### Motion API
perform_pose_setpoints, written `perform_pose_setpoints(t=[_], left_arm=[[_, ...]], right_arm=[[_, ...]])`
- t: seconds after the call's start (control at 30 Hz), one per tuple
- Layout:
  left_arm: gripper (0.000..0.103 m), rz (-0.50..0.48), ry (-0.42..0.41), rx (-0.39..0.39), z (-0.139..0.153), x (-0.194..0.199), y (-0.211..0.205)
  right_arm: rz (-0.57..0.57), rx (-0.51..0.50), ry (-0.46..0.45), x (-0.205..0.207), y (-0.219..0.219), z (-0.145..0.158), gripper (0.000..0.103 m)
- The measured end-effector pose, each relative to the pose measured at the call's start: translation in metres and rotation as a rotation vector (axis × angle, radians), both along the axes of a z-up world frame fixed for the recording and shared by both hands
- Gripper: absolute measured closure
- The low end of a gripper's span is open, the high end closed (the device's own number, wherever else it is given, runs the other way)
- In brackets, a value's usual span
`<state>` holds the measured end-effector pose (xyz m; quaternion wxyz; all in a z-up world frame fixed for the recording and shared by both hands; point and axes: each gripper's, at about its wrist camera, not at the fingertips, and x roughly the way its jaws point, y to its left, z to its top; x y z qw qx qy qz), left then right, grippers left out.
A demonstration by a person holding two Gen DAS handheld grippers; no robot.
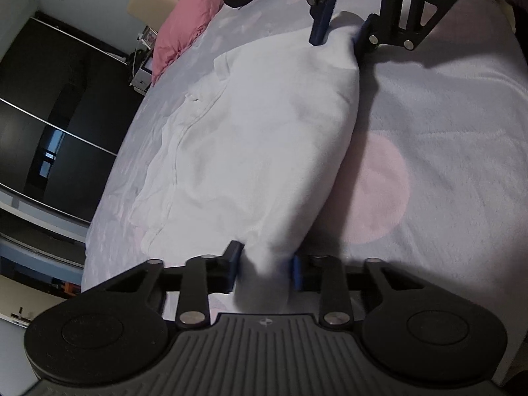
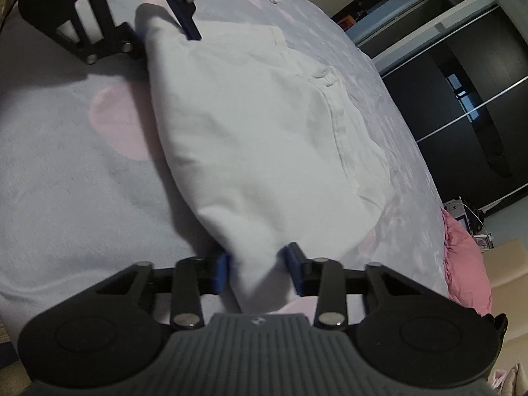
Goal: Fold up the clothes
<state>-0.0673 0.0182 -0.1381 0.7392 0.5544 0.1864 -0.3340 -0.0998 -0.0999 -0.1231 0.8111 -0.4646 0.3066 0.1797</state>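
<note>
We hold a white garment (image 1: 250,138) stretched between our two grippers over a bed cover (image 1: 445,138) printed with pale pink spots. In the left wrist view, the left gripper (image 1: 264,270) has its blue pads narrowed onto a bunched corner of the cloth, which fills the gap between the fingers and spills back toward the camera. Across the cloth, the right gripper (image 1: 341,31) pinches the opposite corner, one blue finger on either side of the raised fold. The right wrist view shows the same grip from the other end: the right gripper (image 2: 257,272) clamped on its corner, the left gripper (image 2: 165,33) biting the far one. The held edge is lifted; the rest lies on the cover, a seam (image 2: 336,122) running along it. A pink pillow (image 1: 184,29) lies at the bed's far side. A small emblem on each gripper body is too tiny to read.
</note>
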Motion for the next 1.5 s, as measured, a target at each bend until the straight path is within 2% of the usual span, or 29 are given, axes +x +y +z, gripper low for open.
perform_pose_setpoints(t=[0.1, 0.23, 0.33, 0.53, 0.63, 0.77, 0.93, 1.07, 1.17, 1.23, 1.27, 1.37, 1.5], left_arm=[[0.085, 0.027, 0.024, -0.026, 0.015, 0.003, 0.001], [0.086, 0.052, 0.070, -0.063, 0.039, 0.004, 0.005], [0.086, 0.029, 0.090, -0.047, 0.054, -0.007, 0.007], [0.086, -0.037, 0.187, 0.011, 0.068, -0.039, 0.020], [0.086, -0.066, 0.219, 0.045, 0.061, -0.053, 0.025], [0.086, -0.086, 0.240, 0.095, 0.036, -0.056, 0.022], [0.079, -0.072, 0.315, 0.113, 0.031, -0.048, 0.021], [0.073, -0.015, 0.459, 0.031, 0.055, -0.036, 0.030], [0.071, 0.033, 0.576, -0.078, 0.082, -0.021, 0.037], [0.065, 0.056, 0.623, -0.170, 0.102, -0.008, 0.044], [0.061, 0.069, 0.626, -0.209, 0.110, 0.001, 0.046], [0.059, 0.129, 0.616, -0.300, 0.128, 0.030, 0.049], [0.059, 0.325, 0.603, -0.380, 0.122, 0.088, 0.043]], right_arm=[[-0.018, 0.031, -0.006, 0.000, 0.000, 0.014, 0.078], [-0.053, 0.096, 0.004, -0.001, -0.006, 0.041, 0.081], [-0.048, 0.109, 0.031, -0.008, -0.008, 0.059, 0.081], [-0.003, 0.114, 0.157, -0.038, -0.005, 0.080, 0.081], [0.025, 0.100, 0.204, -0.052, -0.001, 0.076, 0.081], [0.059, 0.039, 0.240, -0.056, 0.006, 0.051, 0.080], [0.070, 0.032, 0.299, -0.056, 0.004, 0.040, 0.069], [0.076, 0.103, 0.353, -0.060, -0.004, 0.057, 0.066], [0.067, 0.206, 0.377, -0.058, -0.013, 0.081, 0.061], [0.042, 0.270, 0.374, -0.049, -0.021, 0.097, 0.059], [0.022, 0.301, 0.371, -0.043, -0.027, 0.105, 0.058], [-0.076, 0.385, 0.359, -0.013, -0.042, 0.112, 0.057], [-0.256, 0.527, 0.351, 0.029, -0.064, 0.112, 0.057]])
